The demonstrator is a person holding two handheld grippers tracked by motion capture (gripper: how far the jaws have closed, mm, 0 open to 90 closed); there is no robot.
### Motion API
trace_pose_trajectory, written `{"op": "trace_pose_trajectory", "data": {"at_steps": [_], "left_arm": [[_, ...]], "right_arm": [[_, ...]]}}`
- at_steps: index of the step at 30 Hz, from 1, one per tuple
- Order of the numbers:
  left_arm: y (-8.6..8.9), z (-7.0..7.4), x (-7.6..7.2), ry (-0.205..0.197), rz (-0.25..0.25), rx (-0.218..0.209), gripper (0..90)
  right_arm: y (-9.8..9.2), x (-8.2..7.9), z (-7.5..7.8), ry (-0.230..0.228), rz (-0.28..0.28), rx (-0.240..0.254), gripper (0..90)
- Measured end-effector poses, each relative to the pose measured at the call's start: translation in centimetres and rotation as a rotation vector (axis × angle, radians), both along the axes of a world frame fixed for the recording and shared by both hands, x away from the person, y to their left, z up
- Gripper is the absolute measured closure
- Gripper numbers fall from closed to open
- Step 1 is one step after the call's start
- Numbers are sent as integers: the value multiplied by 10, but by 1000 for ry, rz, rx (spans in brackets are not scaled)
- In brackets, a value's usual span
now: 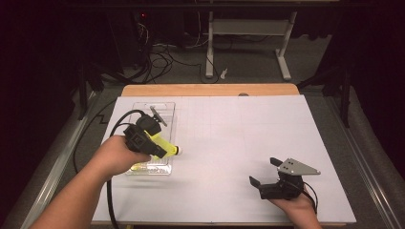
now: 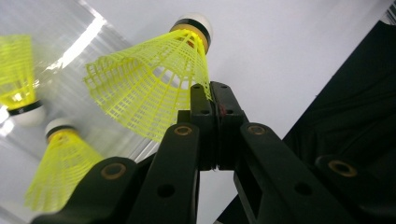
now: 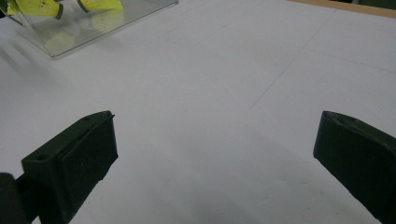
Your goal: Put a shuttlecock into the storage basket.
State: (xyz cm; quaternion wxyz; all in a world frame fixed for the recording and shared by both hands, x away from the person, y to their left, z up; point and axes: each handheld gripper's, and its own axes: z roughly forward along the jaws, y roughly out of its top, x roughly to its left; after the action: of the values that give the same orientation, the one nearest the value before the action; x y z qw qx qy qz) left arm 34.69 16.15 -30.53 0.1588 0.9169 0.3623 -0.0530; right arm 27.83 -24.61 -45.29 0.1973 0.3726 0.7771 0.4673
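My left gripper [image 1: 161,150] [image 2: 214,91] is shut on the skirt edge of a yellow shuttlecock [image 1: 168,146] [image 2: 149,84] with a white cork and black band. It holds it in the air over a clear plastic tray [image 1: 143,107] [image 2: 84,37] at the table's left. Two more yellow shuttlecocks [image 2: 18,79] [image 2: 63,168] lie in the tray, and the right gripper view shows them [image 3: 39,7] [image 3: 100,4] far off. My right gripper [image 1: 263,171] [image 3: 215,154] rests low at the front right, open, with nothing between its jaws.
A white sheet [image 1: 229,138] covers the table, with a wooden edge [image 1: 210,89] showing at the back. A small grey piece [image 1: 157,115] lies at the tray's far end. Beyond the table stand a desk frame [image 1: 248,43] and floor cables [image 1: 162,57].
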Motion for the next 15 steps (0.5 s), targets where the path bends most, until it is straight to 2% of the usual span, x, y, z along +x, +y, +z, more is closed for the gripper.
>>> {"op": "trace_pose_trajectory", "data": {"at_steps": [7,15], "left_arm": [[20,-1,3,-6,59,13,892],[30,-2,5,-16,97,17,890]], "right_arm": [[2,0,-1,7,9,-6,3],[2,0,-1,8,10,-7,3]]}}
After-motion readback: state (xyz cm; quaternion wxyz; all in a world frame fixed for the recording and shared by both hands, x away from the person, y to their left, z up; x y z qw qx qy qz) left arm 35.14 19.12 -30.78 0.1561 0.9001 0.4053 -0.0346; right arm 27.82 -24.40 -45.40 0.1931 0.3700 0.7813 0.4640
